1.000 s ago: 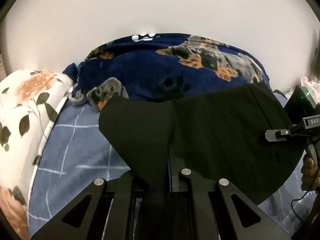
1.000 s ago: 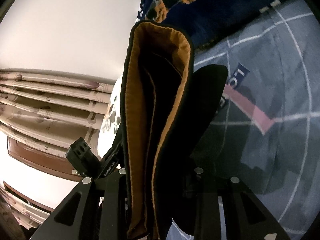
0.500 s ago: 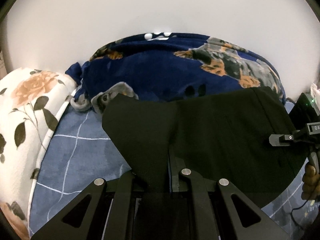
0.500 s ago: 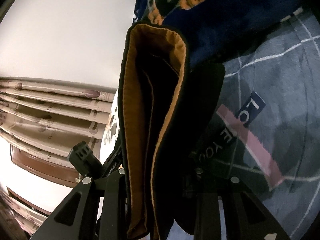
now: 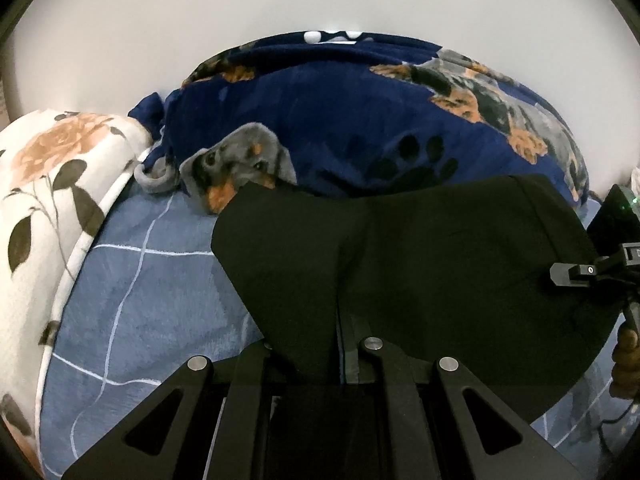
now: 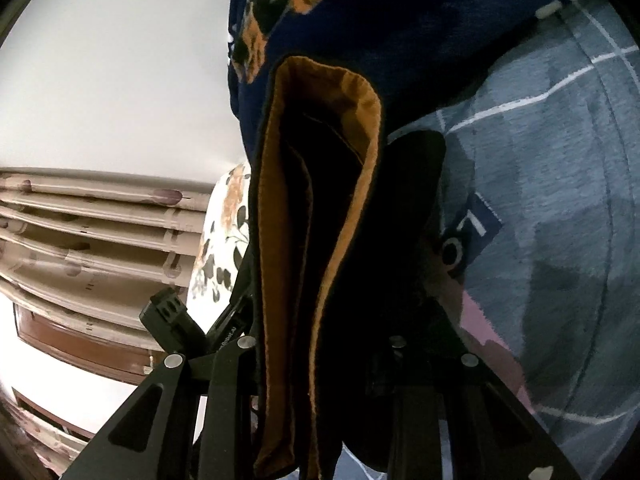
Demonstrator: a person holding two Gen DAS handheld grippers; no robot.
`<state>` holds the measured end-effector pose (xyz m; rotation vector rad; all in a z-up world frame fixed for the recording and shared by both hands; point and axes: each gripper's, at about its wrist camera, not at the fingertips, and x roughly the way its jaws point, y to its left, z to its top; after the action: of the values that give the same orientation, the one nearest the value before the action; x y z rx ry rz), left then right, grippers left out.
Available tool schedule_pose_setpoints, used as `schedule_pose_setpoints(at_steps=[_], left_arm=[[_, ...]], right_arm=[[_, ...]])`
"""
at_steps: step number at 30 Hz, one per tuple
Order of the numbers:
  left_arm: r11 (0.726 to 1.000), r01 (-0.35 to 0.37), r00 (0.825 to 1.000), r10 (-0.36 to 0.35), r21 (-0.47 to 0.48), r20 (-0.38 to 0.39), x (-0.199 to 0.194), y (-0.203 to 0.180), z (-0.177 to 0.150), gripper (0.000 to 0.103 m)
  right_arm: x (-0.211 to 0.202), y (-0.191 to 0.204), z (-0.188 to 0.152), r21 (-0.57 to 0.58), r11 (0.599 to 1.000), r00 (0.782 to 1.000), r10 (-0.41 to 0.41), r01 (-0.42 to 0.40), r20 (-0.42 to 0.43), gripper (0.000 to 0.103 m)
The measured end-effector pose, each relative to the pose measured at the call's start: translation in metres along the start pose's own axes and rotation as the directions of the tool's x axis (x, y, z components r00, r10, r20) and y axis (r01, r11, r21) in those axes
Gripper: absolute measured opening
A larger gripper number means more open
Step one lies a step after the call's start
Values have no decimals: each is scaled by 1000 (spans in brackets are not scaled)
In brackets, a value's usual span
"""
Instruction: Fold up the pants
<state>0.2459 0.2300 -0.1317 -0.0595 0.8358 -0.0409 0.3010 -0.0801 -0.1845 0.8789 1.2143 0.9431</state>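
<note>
Black pants [image 5: 440, 264] hang stretched between my two grippers above the bed. In the left wrist view, my left gripper [image 5: 340, 346] is shut on one edge of the cloth, which hides its fingertips. The pants spread rightward to my right gripper [image 5: 576, 274] at the frame's right edge, held by a hand [image 5: 626, 356]. In the right wrist view, my right gripper [image 6: 320, 348] is shut on the folded waistband [image 6: 344, 208], whose orange lining shows in several layers. Part of the left gripper's body [image 6: 172, 320] shows at lower left there.
A blue checked bed sheet [image 5: 152, 300] lies below the pants. A navy dog-print blanket [image 5: 340, 120] is heaped at the back against a white wall. A floral quilt [image 5: 48, 184] lies on the left. Beige curtains [image 6: 100, 232] show beyond the bed.
Both grippers have sunk toward the bed with the pants still held. The blanket and sheet look nearer in both views.
</note>
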Motion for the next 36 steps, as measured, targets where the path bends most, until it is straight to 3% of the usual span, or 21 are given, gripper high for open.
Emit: schedule_pose_setpoints(at_steps=[19,24,36], left_arm=[[999,-15,1000,15,-35,1,16,10,-17,24],[999,-29,999,30,-37,23,16,10,-22,29],[996,-51,998,54,-69,41,16,15,-25,43]], right_arm=[[14,12,-2,-105,978,984,-179,181,27,27],[20,22,-3,-183,949,967,-246,255,70,27],[17,31,-13,-258,907,939,-297,334,171,30]])
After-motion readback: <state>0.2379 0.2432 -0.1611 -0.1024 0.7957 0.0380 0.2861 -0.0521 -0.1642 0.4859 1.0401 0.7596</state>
